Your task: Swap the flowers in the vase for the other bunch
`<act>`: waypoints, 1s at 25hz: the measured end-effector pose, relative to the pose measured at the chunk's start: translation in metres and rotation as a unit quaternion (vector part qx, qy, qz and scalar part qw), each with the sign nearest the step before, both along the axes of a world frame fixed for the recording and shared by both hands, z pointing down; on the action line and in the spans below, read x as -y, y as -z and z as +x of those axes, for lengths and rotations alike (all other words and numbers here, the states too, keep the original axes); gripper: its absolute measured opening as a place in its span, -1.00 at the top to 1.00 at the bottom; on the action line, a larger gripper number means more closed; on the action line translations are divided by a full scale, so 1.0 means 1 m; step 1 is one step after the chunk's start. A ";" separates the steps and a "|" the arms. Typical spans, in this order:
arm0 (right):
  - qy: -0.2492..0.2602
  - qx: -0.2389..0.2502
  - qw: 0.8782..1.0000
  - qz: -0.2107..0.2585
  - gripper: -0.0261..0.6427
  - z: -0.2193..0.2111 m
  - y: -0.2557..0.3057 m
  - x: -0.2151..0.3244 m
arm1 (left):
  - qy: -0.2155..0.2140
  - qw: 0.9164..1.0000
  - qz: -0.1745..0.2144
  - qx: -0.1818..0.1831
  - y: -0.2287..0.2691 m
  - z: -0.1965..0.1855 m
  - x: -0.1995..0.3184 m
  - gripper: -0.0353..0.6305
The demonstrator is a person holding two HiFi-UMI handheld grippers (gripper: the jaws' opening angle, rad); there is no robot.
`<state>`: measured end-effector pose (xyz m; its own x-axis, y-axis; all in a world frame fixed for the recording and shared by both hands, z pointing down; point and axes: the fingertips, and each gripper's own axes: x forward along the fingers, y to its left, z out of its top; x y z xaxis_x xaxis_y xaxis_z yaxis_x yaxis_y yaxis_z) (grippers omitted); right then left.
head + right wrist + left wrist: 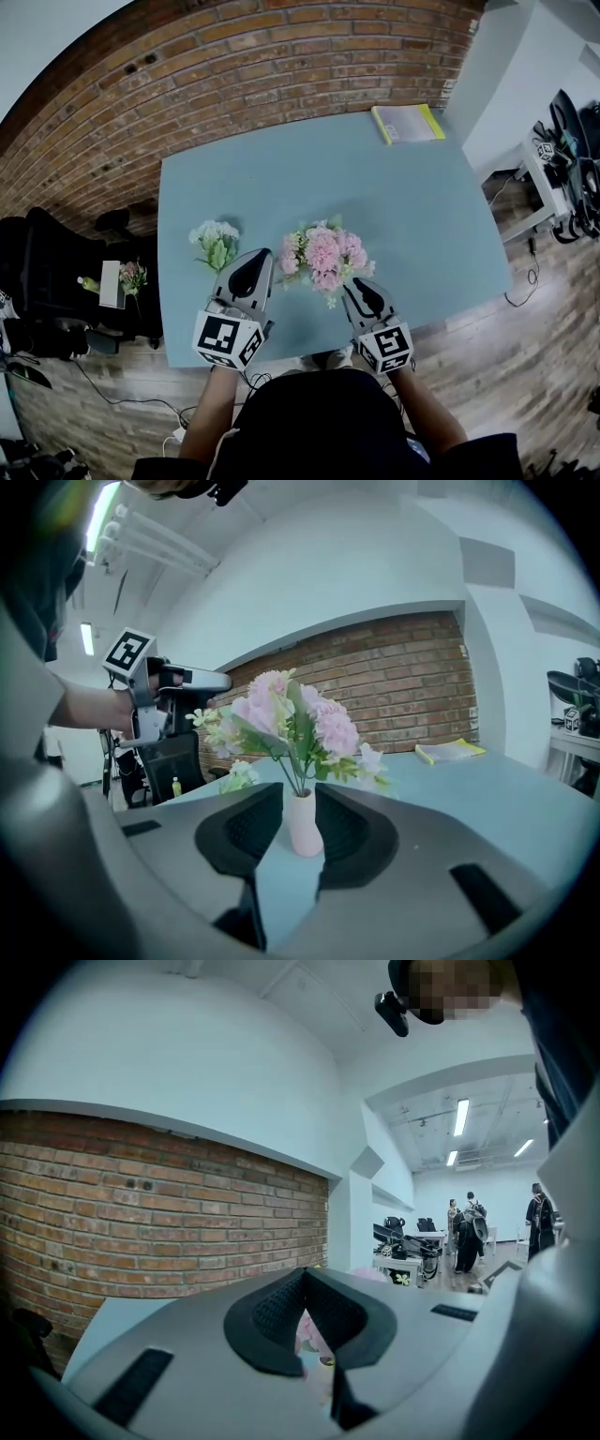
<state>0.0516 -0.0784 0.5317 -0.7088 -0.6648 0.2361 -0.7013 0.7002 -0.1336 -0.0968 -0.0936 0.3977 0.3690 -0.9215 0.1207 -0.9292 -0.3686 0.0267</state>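
A bunch of pink flowers (323,255) stands in a small pale pink vase (305,834) at the middle of the blue-grey table (281,178). A white bunch with green leaves (215,242) lies on the table to its left. My right gripper (351,285) is low at the near right of the vase, open, with the vase standing in the gap at its fingertips (298,810). My left gripper (265,254) is shut and empty. It is held up beside the left of the pink blooms (307,1335), which show through the slit under its jaws (302,1309).
A yellow-green book (408,123) lies at the table's far right corner. A brick wall (281,56) runs behind the table. A black chair (42,267) and a small stand with a bottle (112,281) are at the left. White desks with gear (562,169) are at the right.
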 end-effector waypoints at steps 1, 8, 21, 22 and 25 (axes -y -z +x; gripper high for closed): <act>0.001 0.000 1.000 0.001 0.61 -0.002 -0.001 0.002 | 0.002 1.000 0.000 0.002 0.000 -0.001 0.000 0.87; 0.015 -0.004 1.000 0.008 0.48 -0.014 -0.010 0.013 | 0.013 1.000 -0.001 0.013 0.001 -0.007 0.003 0.87; 0.050 0.007 0.999 0.010 0.35 -0.039 -0.010 0.034 | 0.049 0.999 0.004 0.018 0.004 -0.019 0.004 0.87; 0.051 0.007 0.999 0.010 0.35 -0.041 -0.010 0.036 | 0.052 0.998 0.004 0.019 0.004 -0.020 0.004 0.87; 0.054 0.008 0.998 0.012 0.33 -0.045 -0.010 0.041 | 0.061 0.998 0.003 0.020 0.004 -0.023 0.003 0.87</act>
<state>0.0064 -0.1190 0.5413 -0.7804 -0.5896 0.2082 -0.6192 0.7751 -0.1262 -0.1197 -0.0963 0.3937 0.2482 -0.9603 0.1275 -0.9677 -0.2519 -0.0135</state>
